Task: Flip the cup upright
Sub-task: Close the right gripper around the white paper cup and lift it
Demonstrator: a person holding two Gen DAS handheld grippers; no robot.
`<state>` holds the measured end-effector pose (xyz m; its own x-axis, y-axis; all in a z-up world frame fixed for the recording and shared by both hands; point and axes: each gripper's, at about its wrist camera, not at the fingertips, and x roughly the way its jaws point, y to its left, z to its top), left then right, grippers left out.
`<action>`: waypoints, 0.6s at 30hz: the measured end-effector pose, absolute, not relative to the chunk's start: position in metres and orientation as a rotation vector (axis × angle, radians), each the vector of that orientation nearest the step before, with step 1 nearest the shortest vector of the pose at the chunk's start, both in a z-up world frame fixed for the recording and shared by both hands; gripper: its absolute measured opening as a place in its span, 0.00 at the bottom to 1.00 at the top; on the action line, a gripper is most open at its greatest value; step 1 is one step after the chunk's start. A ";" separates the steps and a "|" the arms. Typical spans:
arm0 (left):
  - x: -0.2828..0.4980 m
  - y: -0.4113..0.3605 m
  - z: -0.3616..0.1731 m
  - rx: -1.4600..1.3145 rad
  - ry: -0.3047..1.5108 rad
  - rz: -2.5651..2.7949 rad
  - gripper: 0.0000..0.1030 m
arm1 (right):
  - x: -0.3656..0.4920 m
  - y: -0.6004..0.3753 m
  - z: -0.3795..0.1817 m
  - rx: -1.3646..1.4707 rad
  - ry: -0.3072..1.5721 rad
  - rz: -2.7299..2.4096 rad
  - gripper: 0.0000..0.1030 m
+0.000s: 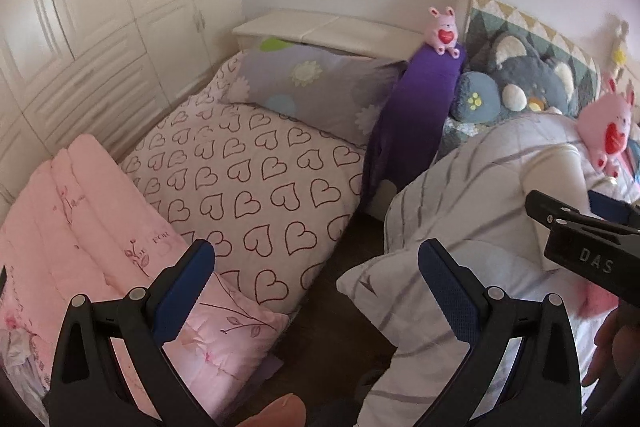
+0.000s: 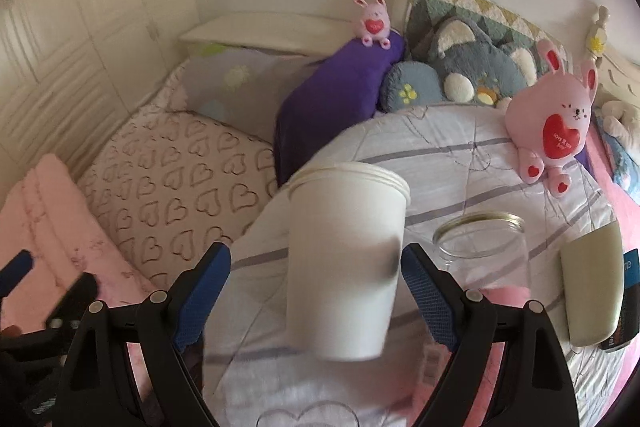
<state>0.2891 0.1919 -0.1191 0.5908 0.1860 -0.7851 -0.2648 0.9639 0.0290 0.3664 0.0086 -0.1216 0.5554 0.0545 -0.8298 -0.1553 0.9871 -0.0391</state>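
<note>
Both fingers of the right hand-held gripper (image 2: 316, 267) stand wide apart, gripping nothing, flanking the white cup (image 2: 346, 259), whose long axis looks nearly upright, rim up.

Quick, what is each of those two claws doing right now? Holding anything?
Left gripper: open, holding nothing.
Right gripper: open, fingers either side of the white paper cup, not gripping it.

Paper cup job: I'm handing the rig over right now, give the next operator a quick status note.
Right gripper: open, fingers either side of the white paper cup without touching it.
Left gripper: open, empty, over the gap between the two beds.
Cup: rim up over the striped duvet, beside a glass jar; blurred, so whether it has settled is unclear.
Done: apparently flipped upright.
Left: confirm it stands, then back away.
</note>
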 end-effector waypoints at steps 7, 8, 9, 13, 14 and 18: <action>0.297 0.206 -0.137 -0.125 0.943 0.263 1.00 | 0.379 0.010 -0.142 -0.181 0.994 0.034 0.84; 0.297 0.208 -0.138 -0.129 0.945 0.261 1.00 | 0.379 0.010 -0.143 -0.190 0.990 0.035 0.83; 0.297 0.209 -0.138 -0.132 0.946 0.258 1.00 | 0.379 0.011 -0.143 -0.200 0.989 0.034 0.81; 0.292 0.208 -0.135 -0.133 0.939 0.245 1.00 | 0.379 0.009 -0.147 -0.172 1.003 0.068 0.63; 0.289 0.207 -0.133 -0.131 0.935 0.242 1.00 | 0.377 0.007 -0.146 -0.160 0.998 0.074 0.63; 0.278 0.207 -0.125 -0.125 0.927 0.244 1.00 | 0.369 0.002 -0.138 -0.108 0.979 0.111 0.63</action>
<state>0.2775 0.2067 -0.1250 0.5751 0.1540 -0.8034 -0.2611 0.9653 -0.0019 0.3688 0.0021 -0.1383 0.5528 0.0455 -0.8320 -0.1425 0.9890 -0.0406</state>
